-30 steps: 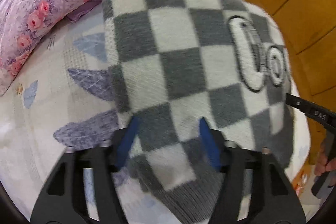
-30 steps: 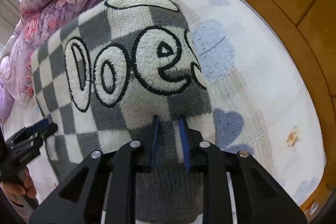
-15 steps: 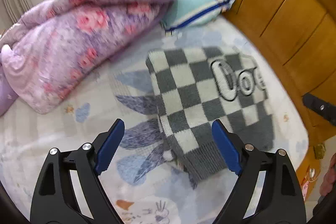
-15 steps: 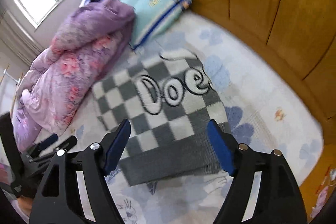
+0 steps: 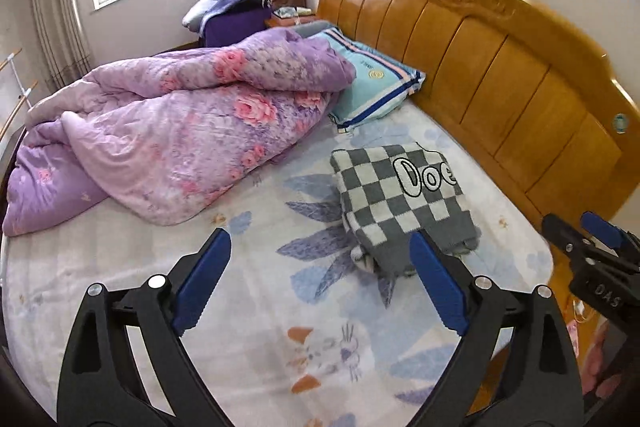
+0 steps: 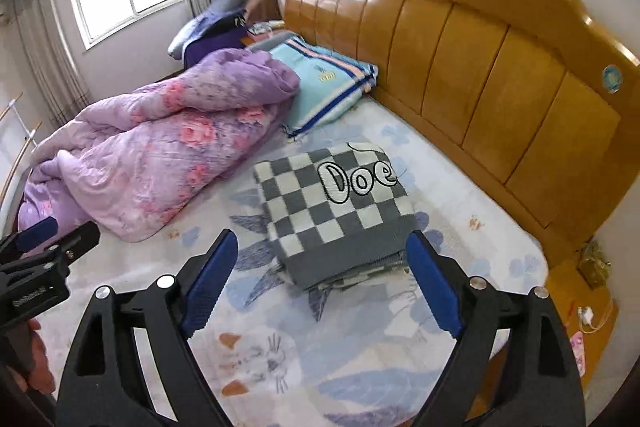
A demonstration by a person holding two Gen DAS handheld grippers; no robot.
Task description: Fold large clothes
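left claw (image 5: 320,283) and right claw (image 6: 322,283) both gape wide, holding nothing.

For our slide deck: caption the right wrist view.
Open right hand-held gripper above a folded checkered sweater lying on the bed.

We see a grey-and-white checkered knit sweater (image 5: 402,203) lying folded into a compact rectangular bundle on the patterned bed sheet (image 5: 256,267), near the wooden headboard (image 5: 500,83). Its top face shows large white outlined letters reading "Doe" towards the headboard side. A plain grey ribbed hem forms the nearest edge, and beneath it we can make out stacked layers of the same knit. In the right wrist view the sweater (image 6: 332,211) sits flat, its layers slightly uneven at the near edge
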